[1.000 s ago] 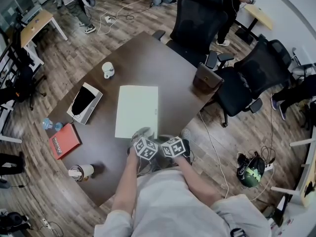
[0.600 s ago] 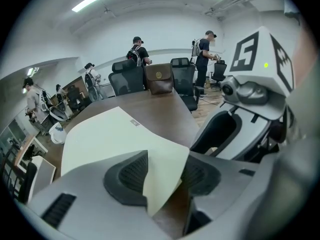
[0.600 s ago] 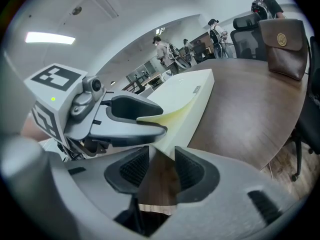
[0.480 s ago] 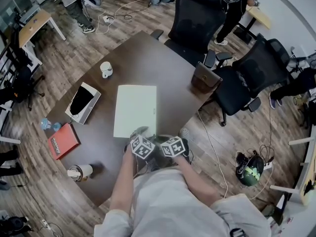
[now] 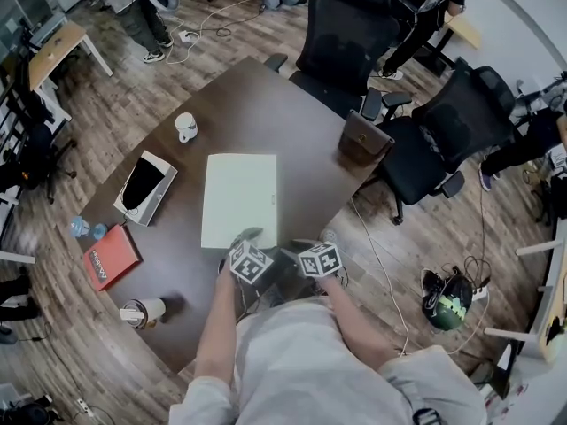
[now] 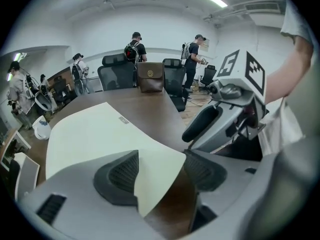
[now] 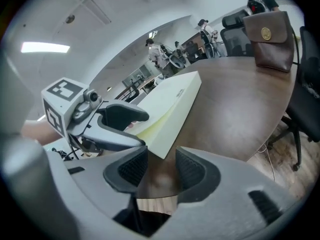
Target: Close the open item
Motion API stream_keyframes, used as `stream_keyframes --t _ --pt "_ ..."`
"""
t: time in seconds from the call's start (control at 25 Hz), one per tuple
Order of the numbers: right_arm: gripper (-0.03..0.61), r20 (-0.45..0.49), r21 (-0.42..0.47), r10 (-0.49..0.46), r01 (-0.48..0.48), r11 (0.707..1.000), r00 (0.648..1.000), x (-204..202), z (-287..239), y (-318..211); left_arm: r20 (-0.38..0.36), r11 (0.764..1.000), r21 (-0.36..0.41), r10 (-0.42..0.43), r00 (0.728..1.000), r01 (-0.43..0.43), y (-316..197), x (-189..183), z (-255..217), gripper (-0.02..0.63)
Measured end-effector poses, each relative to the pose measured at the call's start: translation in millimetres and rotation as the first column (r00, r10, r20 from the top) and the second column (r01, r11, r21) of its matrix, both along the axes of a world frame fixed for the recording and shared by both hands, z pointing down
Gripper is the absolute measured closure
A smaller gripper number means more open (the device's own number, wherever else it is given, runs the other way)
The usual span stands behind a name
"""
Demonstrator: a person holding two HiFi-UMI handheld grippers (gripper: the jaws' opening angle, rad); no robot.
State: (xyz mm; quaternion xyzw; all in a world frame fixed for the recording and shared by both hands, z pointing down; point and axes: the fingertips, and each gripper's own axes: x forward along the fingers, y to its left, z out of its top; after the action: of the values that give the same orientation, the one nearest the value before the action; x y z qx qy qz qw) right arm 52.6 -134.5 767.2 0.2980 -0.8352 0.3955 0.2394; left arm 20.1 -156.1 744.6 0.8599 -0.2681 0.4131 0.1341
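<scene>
Left tool [image 6: 160, 171] jaws have just been opening and now stand wide; pale box [image 5: 239, 197] has not shifted. It lies flat, lid down, on the bench [image 5: 266, 104], near corner between those jaws, ungripped. Right tool [image 7: 161, 171] open, empty, just beside that corner.

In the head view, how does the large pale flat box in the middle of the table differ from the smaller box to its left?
Size: the pale flat box looks clearly larger than the smaller box.
Top: the pale flat box shows a plain, closed pale top, while the smaller box shows a black middle framed by a white rim.
Shared: both are rectangular and lie flat on the dark table.
</scene>
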Motion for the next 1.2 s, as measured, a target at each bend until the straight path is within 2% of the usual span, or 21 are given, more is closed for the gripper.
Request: stream_keyframes --t 0.2,0.4,0.48,0.56,0.64,0.68,0.88,1.2 --pt "0.412 0.008 0.039 0.061 -0.061 0.997 0.998 7 -10 -12 -0.042 0.999 0.014 -0.029 0.999 0.03 0 -2 -7 0.341" --pt "0.417 0.005 0.054 0.056 -0.057 0.997 0.998 5 -13 -16 -0.046 0.998 0.043 -0.039 0.998 0.041 1 -4 -14 0.341" --pt "0.417 0.006 0.052 0.057 -0.057 0.997 0.998 4 -13 -17 -0.081 0.997 0.038 -0.067 0.994 0.07 0 -6 -17 0.341" --pt "0.42 0.01 0.052 0.063 -0.064 0.997 0.998 4 -14 -18 -0.165 0.989 0.003 -0.147 0.975 0.15 -3 -10 -24 0.344" --pt "0.423 0.011 0.053 0.064 -0.064 0.997 0.998 1 -15 -19 -0.247 0.97 -0.05 -0.245 0.938 0.24 -9 -17 -31 0.353" --pt "0.424 0.011 0.054 0.061 -0.062 0.997 0.998 0 -15 -19 -0.266 0.961 -0.067 -0.277 0.923 0.269 -11 -22 -32 0.362" --pt "0.425 0.007 0.054 0.046 -0.046 0.997 0.999 -4 -13 -18 -0.264 0.952 -0.059 -0.306 0.915 0.301 -14 -33 -34 0.374" --pt "0.425 -0.003 0.083 0.037 -0.037 0.996 0.999 -5 -23 -26 -0.311 0.923 -0.035 -0.375 0.873 0.384 -14 -46 -48 0.376"
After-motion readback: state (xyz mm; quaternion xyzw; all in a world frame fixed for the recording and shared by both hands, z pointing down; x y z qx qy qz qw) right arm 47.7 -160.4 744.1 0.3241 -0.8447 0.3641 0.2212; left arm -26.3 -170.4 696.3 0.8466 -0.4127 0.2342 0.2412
